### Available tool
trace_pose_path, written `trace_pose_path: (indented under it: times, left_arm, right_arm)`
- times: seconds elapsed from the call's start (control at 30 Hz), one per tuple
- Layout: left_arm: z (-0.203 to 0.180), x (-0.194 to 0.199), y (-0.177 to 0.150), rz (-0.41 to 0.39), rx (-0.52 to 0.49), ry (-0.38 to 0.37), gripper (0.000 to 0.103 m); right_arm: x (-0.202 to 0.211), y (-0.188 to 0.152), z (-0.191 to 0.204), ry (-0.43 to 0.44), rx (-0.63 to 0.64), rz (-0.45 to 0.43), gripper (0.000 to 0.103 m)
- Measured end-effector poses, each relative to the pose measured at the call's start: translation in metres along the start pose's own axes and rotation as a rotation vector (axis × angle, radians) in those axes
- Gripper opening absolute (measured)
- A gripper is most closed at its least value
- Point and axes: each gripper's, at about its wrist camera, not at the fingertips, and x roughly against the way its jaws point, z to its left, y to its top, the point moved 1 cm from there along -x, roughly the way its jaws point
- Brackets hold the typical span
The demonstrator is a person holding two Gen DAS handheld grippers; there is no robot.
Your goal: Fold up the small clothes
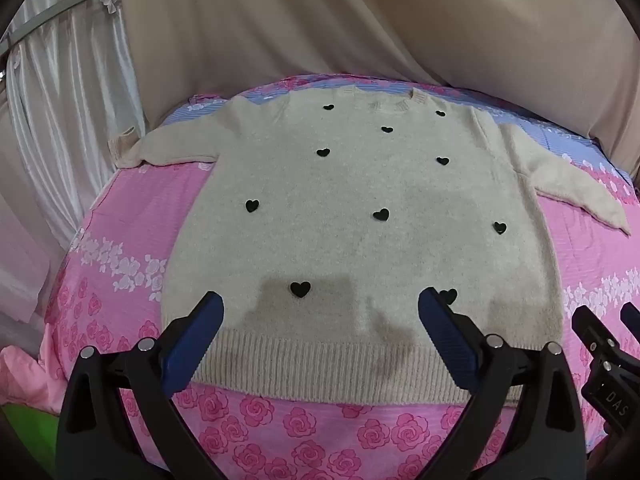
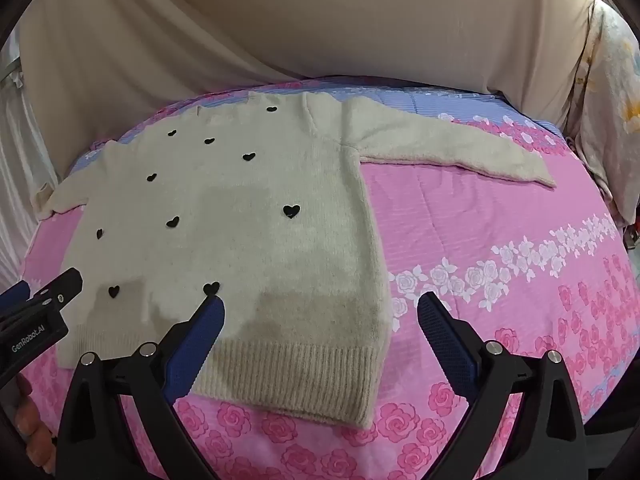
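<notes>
The cream sweater [image 1: 360,208] lies flat on the pink bedspread [image 1: 120,208], hem near. The left gripper [image 1: 320,312] hovers spread above the hem; the right gripper [image 2: 320,312] gapes (both empty) over its right corner. Best pinch both hem corners evenly.

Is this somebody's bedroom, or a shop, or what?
Most likely a bedroom at home. The cream sweater lies flat on a pink rose-print bedsheet, a draped beige cloth hangs behind it, and shiny white curtains hang at one side.
</notes>
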Motion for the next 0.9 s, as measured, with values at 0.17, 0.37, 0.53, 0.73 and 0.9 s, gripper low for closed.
trace_pose_path:
  times: [0.17,0.37,0.53,0.73,0.9]
  left_arm:
    - [0.000,0.000,0.001,0.003,-0.001,-0.011,0.096]
    - [0.006,0.001,-0.003,-0.011,-0.012,0.007,0.096]
    - [-0.001,0.001,-0.004,-0.016,-0.008,0.031,0.096]
    - [-0.001,0.001,-0.005,-0.018,-0.003,0.033,0.096]
    - [-0.002,0.000,-0.004,-0.014,-0.004,0.033,0.096]
  right_arm:
    - [0.002,0.003,0.003,-0.008,0.031,-0.006,0.096]
    - [0.002,0.006,0.009,-0.005,0.041,-0.025,0.096]
    - [0.001,0.006,0.013,0.013,0.052,-0.024,0.096]
    - [0.000,0.008,0.018,0.027,0.065,-0.026,0.096]
    - [0.000,0.007,0.021,0.033,0.076,-0.028,0.096]
